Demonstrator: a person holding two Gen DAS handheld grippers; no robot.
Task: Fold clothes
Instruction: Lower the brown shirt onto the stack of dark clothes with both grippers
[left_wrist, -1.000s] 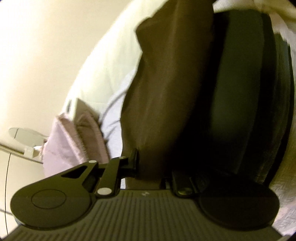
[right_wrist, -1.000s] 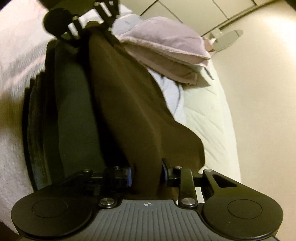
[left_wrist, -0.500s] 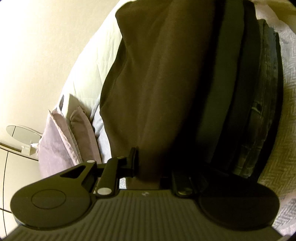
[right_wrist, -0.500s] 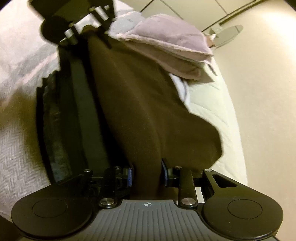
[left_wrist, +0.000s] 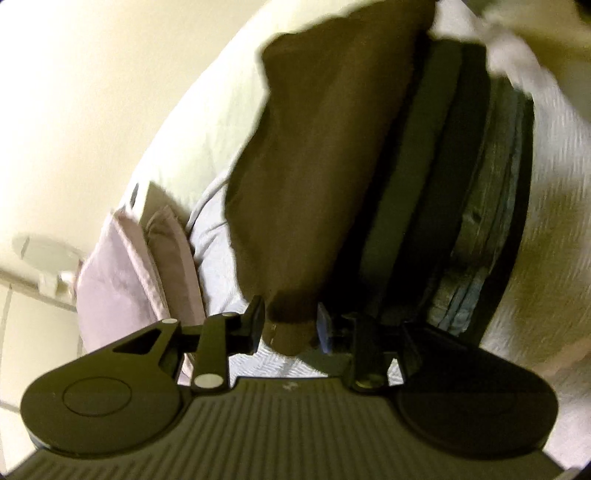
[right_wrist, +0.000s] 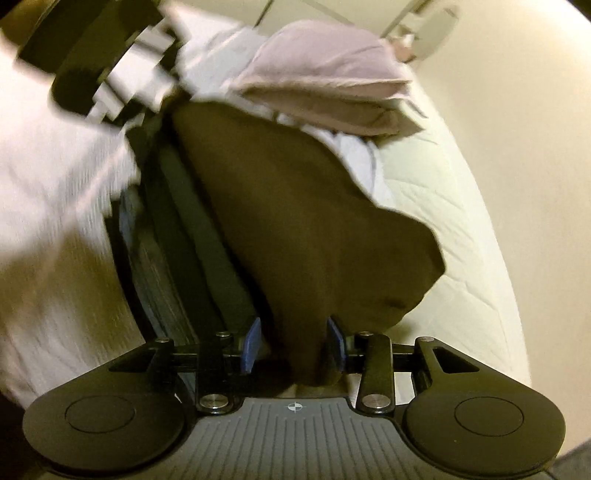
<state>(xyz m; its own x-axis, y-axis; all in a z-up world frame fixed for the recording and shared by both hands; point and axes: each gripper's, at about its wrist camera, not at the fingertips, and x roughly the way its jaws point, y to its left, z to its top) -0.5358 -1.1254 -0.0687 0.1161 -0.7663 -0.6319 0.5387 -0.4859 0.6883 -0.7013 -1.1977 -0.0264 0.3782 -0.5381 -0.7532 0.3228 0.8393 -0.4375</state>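
Moved since a second ago: both sets of jaws parted; brown garment (left_wrist: 325, 177) earlier pinched tight at each end, now slack in widening gaps, its far body settled lower over the stack of dark folded clothes (left_wrist: 461, 206).
Left gripper (left_wrist: 290, 325): jaws opening; brown hem between them, gap showing at the left finger (left_wrist: 255, 321), right side too dark to tell contact; blue pad visible on the right finger.
Right gripper (right_wrist: 293, 343): jaws opening; narrow tongue of brown cloth hanging between blue pads (right_wrist: 251, 343), clear of the left pad, close against or touching the right.
Meaning for the task: probably the release at the end of a fold, garment laid over the stack; cloth not yet free of either gap, so release unfinished.
Garment's place: spread forward from both fingertips, between the two grippers, resting mostly on the dark stack, with one lobe spilling onto the pale quilted bedding (right_wrist: 436, 206) to the right of the right fingers.
Beyond the fingers: pink pillows (left_wrist: 122, 273) left of the left fingers, at the far end in the right view.
Left hand's pose: gripper tilted downward over the near hem, seen blurred at the far end in the right view.
Right hand's pose: pitched steeply down over the opposite hem, facing the left gripper across the garment.
Risk: loose lobe off the stack likely to need squaring.
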